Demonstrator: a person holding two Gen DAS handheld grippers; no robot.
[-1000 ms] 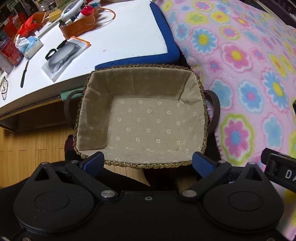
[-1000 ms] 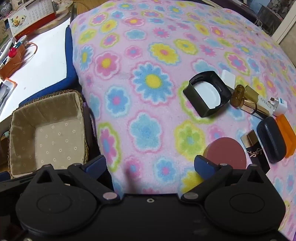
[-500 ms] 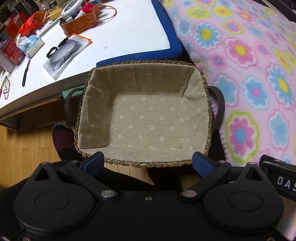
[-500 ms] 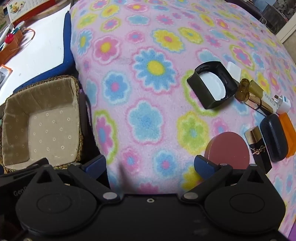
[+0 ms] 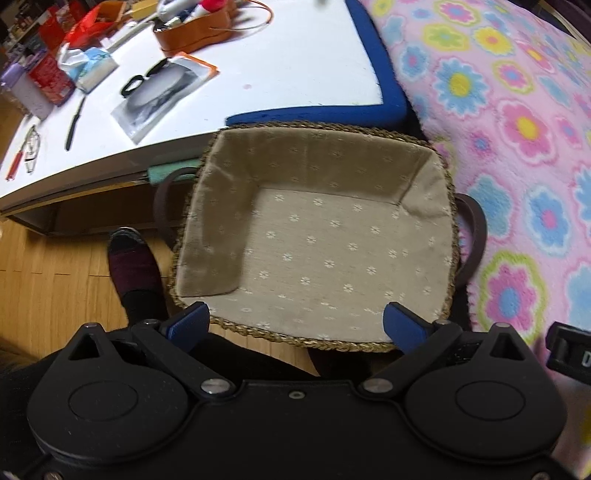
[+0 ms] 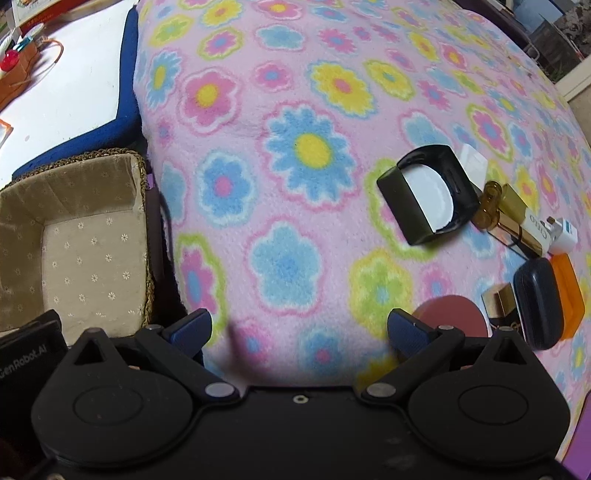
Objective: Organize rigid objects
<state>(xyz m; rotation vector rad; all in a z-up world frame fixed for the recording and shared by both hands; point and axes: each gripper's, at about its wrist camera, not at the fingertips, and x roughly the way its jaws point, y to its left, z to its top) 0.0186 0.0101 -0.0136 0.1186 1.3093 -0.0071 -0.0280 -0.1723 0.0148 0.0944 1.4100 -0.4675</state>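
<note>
An empty woven basket [image 5: 207, 177] with a beige flowered lining sits below my left gripper [image 5: 295, 325], which is open and empty over its near rim. The basket also shows in the right wrist view [image 6: 144, 206] at the left. My right gripper [image 6: 299, 328] is open and empty above the flowered blanket [image 6: 295, 147]. To its right lie a black square frame with a white disc [image 6: 424, 195], a round maroon disc [image 6: 450, 317], a dark blue oval case [image 6: 537, 302], an orange piece [image 6: 569, 291], a gold box [image 6: 517, 218] and a black-and-gold box [image 6: 500, 306].
A white desk [image 5: 295, 66] with a blue edge stands behind the basket, holding an orange tray [image 5: 195, 29], a tissue pack [image 5: 92, 66] and a packet [image 5: 162, 96]. Wooden floor [image 5: 55, 288] and a socked foot [image 5: 133, 266] are at the left.
The left gripper has shifted so the basket sits more to the right and the foot shows. The right gripper has moved closer to the blanket; the objects lie nearer its right finger.
</note>
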